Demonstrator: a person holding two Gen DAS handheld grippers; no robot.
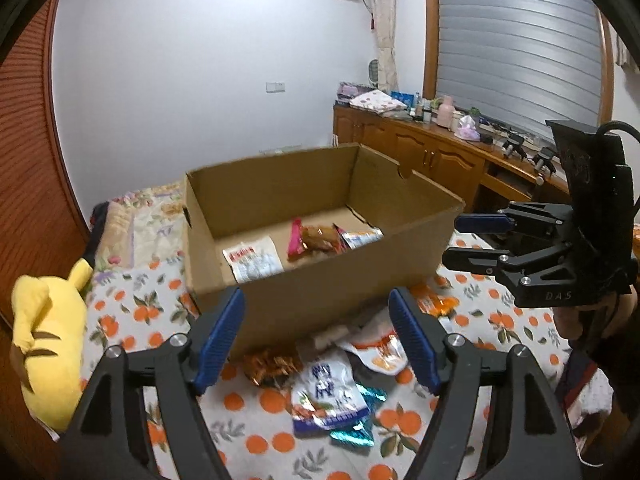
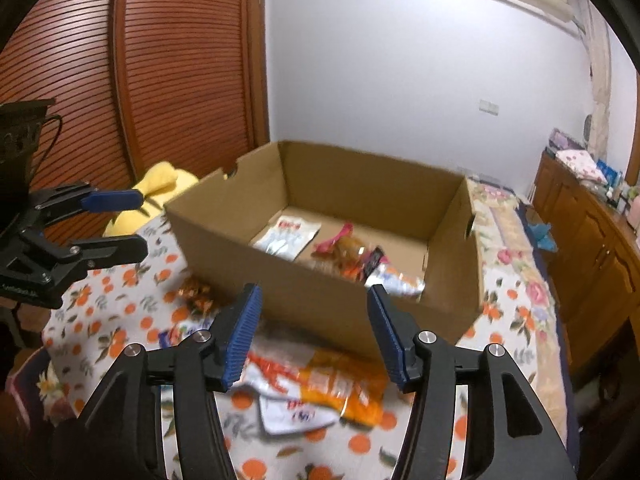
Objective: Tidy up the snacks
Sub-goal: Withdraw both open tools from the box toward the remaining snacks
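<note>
An open cardboard box [image 1: 400, 256] [image 2: 452, 300] stands on the orange-print bedspread [image 1: 248, 424]. Inside lie a white packet with red print [image 1: 254, 260] [image 2: 286, 236], a pink and brown pile of snacks [image 1: 314, 240] [image 2: 352, 256] and a silver packet [image 1: 362, 236] [image 2: 396, 282]. Loose snacks lie before the box: a blue-white packet [image 1: 328, 396], gold wrappers [image 1: 270, 364] [image 2: 196, 296], an orange packet [image 2: 344, 388] and a white packet [image 2: 292, 416]. My left gripper [image 1: 316, 294] [image 2: 142, 224] hovers open above them, empty. My right gripper [image 2: 314, 290] [image 1: 454, 240] is open and empty beside the box's near corner.
A yellow plush toy [image 1: 44, 340] [image 2: 160, 184] lies left of the box. A slatted wooden wardrobe [image 2: 160, 80] backs the bed on the left. A wooden cabinet [image 1: 420, 148] with clutter on top runs along the right wall under the blinds.
</note>
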